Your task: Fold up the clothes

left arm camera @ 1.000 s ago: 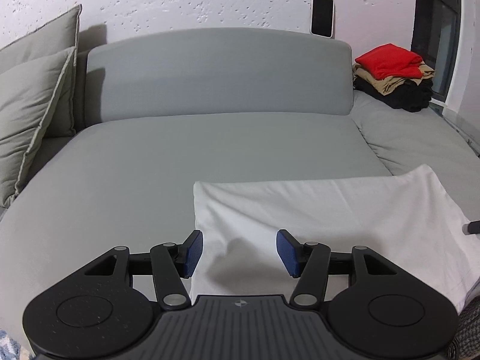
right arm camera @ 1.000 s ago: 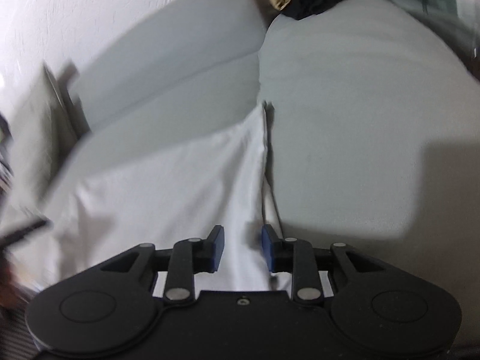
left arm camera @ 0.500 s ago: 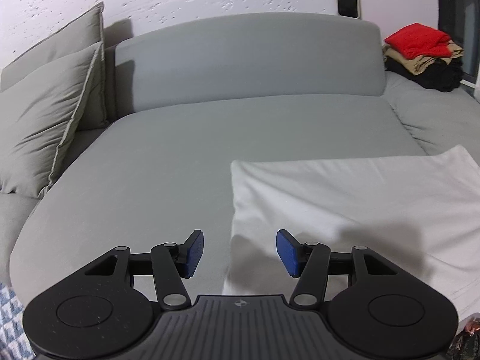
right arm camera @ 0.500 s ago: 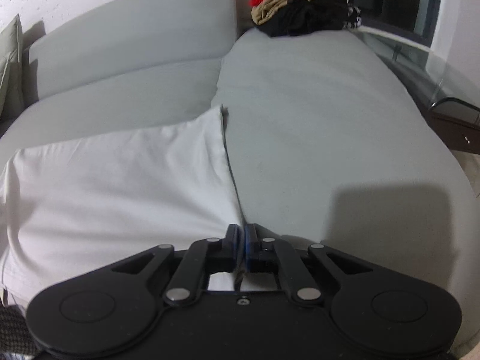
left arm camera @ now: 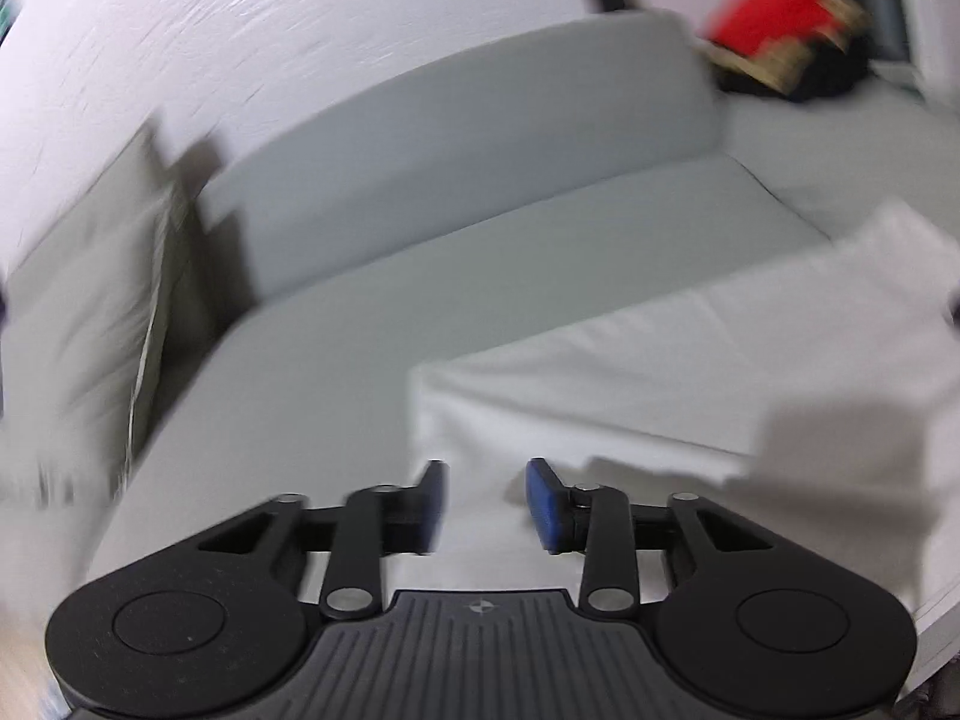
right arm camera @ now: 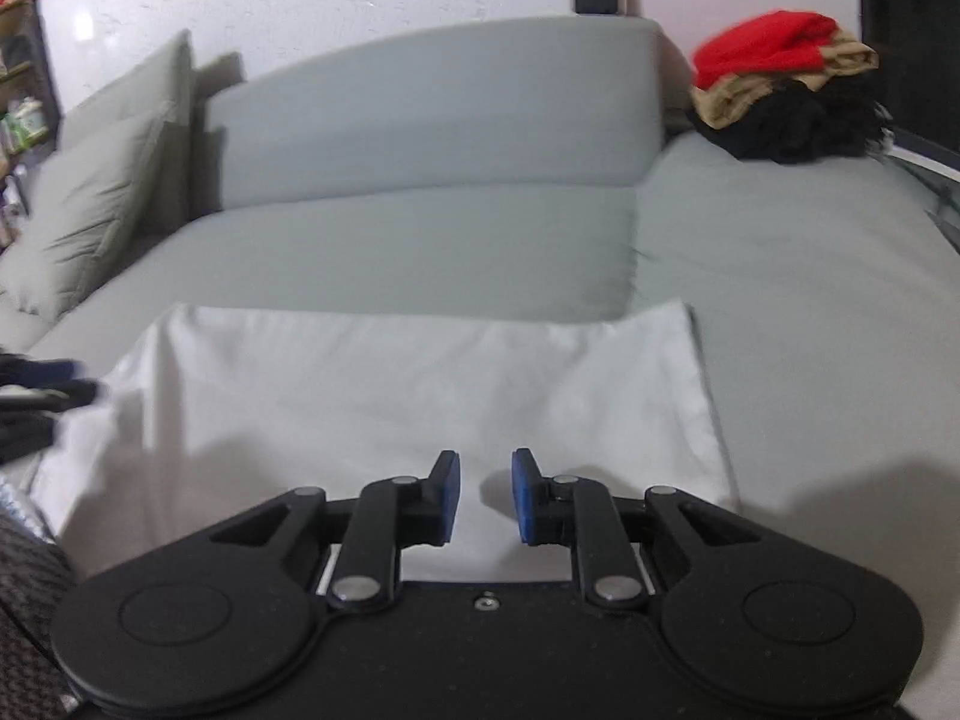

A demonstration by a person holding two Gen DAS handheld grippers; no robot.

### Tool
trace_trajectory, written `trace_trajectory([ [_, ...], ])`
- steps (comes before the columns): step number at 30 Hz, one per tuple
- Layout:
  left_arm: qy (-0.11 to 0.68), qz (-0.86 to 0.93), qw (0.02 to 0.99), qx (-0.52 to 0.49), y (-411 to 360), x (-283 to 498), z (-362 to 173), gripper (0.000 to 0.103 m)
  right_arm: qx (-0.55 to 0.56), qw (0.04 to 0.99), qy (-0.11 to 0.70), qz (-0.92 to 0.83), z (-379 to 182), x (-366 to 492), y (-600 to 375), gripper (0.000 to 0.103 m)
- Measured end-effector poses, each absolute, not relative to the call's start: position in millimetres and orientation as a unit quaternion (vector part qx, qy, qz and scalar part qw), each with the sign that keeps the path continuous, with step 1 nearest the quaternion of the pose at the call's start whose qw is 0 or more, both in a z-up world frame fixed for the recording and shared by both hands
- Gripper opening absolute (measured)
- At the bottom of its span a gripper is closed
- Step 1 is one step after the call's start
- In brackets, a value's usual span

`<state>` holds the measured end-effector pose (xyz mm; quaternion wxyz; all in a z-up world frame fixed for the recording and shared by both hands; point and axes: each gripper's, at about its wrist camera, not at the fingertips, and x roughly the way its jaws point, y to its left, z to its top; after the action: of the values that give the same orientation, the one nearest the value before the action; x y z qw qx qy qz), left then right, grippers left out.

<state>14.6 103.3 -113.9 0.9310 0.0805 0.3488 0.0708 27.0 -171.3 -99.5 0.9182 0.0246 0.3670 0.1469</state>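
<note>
A white folded garment (right arm camera: 384, 396) lies flat on the grey sofa seat (right arm camera: 420, 240); it also shows in the blurred left wrist view (left arm camera: 690, 360). My right gripper (right arm camera: 483, 495) is open and empty over the garment's near edge. My left gripper (left arm camera: 486, 501) is open and empty over the garment's near left corner. The left gripper's tip shows at the left edge of the right wrist view (right arm camera: 42, 384), beside the garment's left side.
A pile of folded clothes, red on tan on black (right arm camera: 786, 96), sits at the back right of the sofa, also in the left wrist view (left arm camera: 780, 42). Grey cushions (right arm camera: 102, 198) lean at the left. The sofa backrest (right arm camera: 432, 108) stands behind.
My right gripper let go of the garment's right edge, opened, and moved left over its near edge. My left gripper tilted and moved; its jaws narrowed a little.
</note>
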Motion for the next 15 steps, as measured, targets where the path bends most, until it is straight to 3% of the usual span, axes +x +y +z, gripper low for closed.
trace_trajectory([
  [1, 0.355, 0.072, 0.931, 0.040, 119, 8, -112, 0.072, 0.043, 0.917, 0.369, 0.145, -98, 28, -179, 0.025],
  [3, 0.366, 0.073, 0.927, -0.040, 150, -4, -108, 0.061, 0.084, 0.908, 0.386, 0.143, -101, 29, -193, 0.031],
  [7, 0.381, 0.071, 0.903, -0.186, 206, -27, -101, 0.047, 0.161, 0.874, 0.440, 0.132, -120, 37, -214, 0.032],
  [13, 0.444, 0.073, 0.878, -0.164, 190, -12, -118, 0.046, 0.228, 0.845, 0.474, 0.102, -135, 52, -223, 0.038],
  [15, 0.475, 0.091, 0.861, -0.157, 186, -5, -128, 0.038, 0.227, 0.845, 0.473, 0.102, -135, 51, -221, 0.041],
])
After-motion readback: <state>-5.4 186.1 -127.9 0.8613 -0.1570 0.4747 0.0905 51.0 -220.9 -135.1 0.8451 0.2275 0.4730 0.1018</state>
